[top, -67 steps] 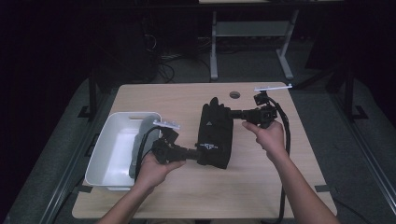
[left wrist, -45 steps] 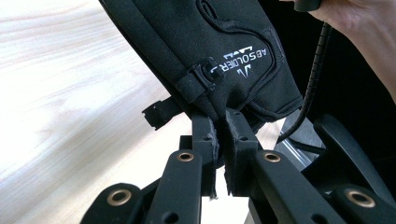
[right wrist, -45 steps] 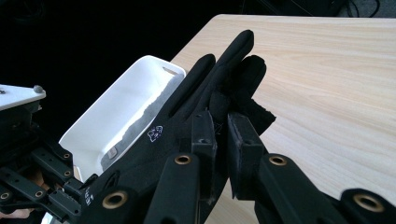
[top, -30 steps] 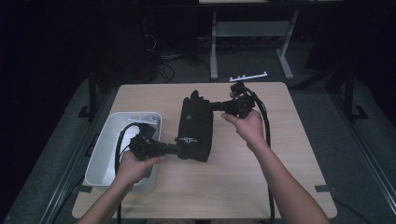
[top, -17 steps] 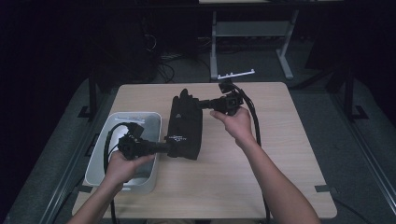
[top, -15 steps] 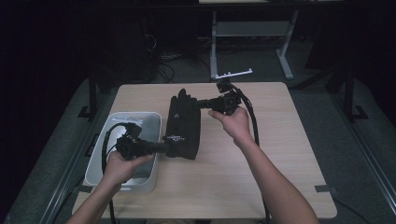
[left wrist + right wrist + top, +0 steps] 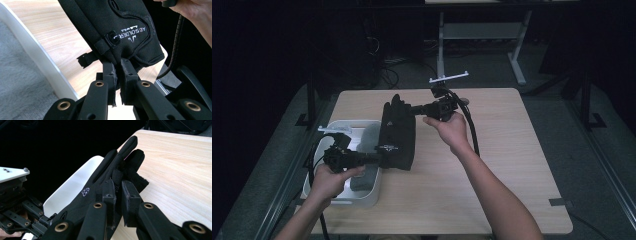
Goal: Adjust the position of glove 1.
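A black glove [image 7: 397, 134] with white lettering hangs stretched between my two grippers, just above the wooden table [image 7: 492, 175]. My left gripper [image 7: 378, 157] is shut on the glove's cuff [image 7: 140, 58] at its near end. My right gripper [image 7: 411, 111] is shut on the finger end of the glove [image 7: 120, 173], at the far side. In the left gripper view, a small clip and strap [image 7: 110, 41] hang off the cuff. The glove's left edge sits beside the rim of a white bin [image 7: 337, 125].
The white bin stands at the table's left edge and holds a grey cloth item [image 7: 362, 175]. Its white wall [image 7: 37, 62] runs close beside my left gripper. A cable [image 7: 469, 127] trails from the right gripper. A metal frame [image 7: 482, 35] stands beyond the table.
Both hands have carried the glove leftwards across the table, from the middle to the bin's right rim. The grip on each end has not changed.
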A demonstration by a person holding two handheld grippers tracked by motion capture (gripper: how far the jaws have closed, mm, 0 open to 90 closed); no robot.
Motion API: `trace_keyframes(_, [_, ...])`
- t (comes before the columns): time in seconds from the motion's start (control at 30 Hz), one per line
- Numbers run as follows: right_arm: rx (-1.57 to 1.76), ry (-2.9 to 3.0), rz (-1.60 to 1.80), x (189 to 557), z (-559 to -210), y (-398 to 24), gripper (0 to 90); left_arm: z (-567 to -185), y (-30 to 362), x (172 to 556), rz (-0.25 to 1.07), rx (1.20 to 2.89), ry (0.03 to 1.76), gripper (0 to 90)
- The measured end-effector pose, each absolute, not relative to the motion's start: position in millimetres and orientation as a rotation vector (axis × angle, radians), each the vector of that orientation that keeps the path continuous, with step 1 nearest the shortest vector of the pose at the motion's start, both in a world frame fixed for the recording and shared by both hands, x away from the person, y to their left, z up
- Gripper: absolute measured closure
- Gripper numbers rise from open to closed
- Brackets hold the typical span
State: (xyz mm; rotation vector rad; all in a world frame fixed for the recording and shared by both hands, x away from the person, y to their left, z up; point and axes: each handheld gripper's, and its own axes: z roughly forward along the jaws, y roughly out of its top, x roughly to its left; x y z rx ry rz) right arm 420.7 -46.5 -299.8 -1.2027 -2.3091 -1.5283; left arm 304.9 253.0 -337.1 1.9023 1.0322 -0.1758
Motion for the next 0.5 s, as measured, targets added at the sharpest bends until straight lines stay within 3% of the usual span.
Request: trace_keyframes(0.5, [-1.174, -2.3, -1.539, 424.1, -300.8, -21.9, 82.2, -337.5, 277.1, 302.2, -0.16, 1.883, 1.071, 84.4])
